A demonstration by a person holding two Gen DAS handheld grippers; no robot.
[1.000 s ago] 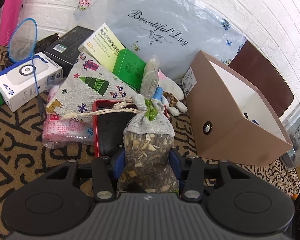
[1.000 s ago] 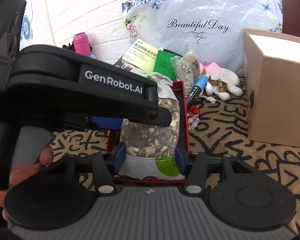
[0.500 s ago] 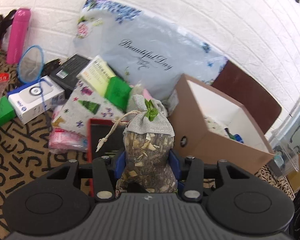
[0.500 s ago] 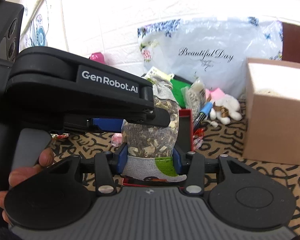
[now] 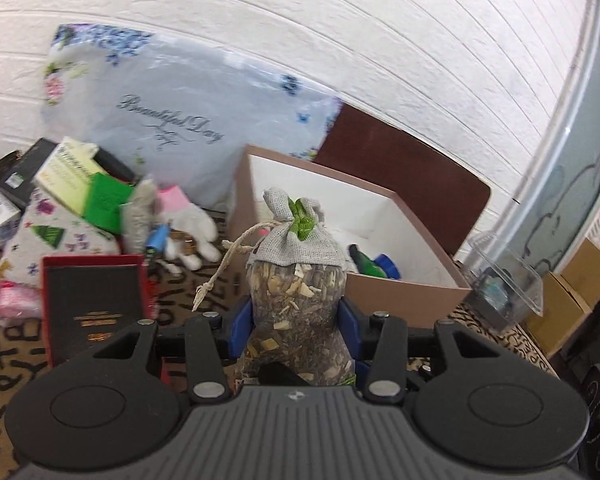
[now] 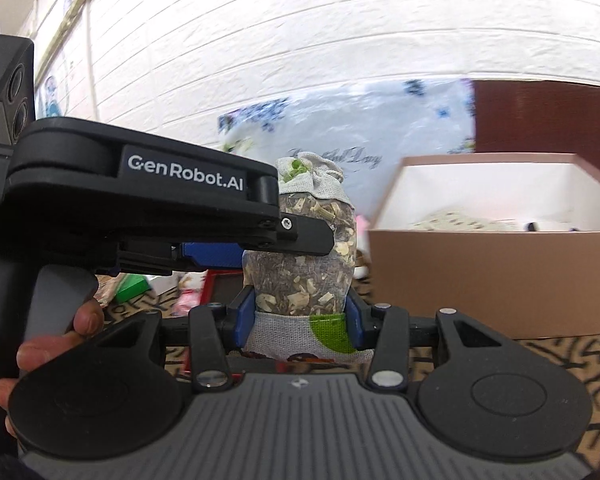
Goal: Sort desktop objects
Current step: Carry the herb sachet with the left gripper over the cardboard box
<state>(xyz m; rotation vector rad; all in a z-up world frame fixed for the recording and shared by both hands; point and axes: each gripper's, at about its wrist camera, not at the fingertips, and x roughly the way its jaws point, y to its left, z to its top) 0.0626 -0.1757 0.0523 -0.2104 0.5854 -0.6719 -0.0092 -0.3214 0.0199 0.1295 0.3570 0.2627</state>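
Note:
A sachet bag [image 5: 296,304] of dried herbs with a grey cloth top and a drawstring is held upright by both grippers. My left gripper [image 5: 294,326] is shut on its middle. My right gripper [image 6: 298,320] is shut on its grey lower end [image 6: 300,336]. The bag is lifted above the table, just in front of the open brown box [image 5: 404,300], which also shows in the right wrist view [image 6: 492,276]. The box has a white inside and holds a few small items.
A red-rimmed black box [image 5: 94,304] lies at the left. Behind it is a pile: a Christmas-print pouch [image 5: 52,240], a green box [image 5: 106,200], a white plush toy [image 5: 192,232], a "Beautiful Day" bag [image 5: 172,120]. A clear plastic container [image 5: 504,284] sits at the right.
Both grippers have lifted the sachet bag up off the red-rimmed box and moved it right, toward the open brown box. Both stay shut on it.

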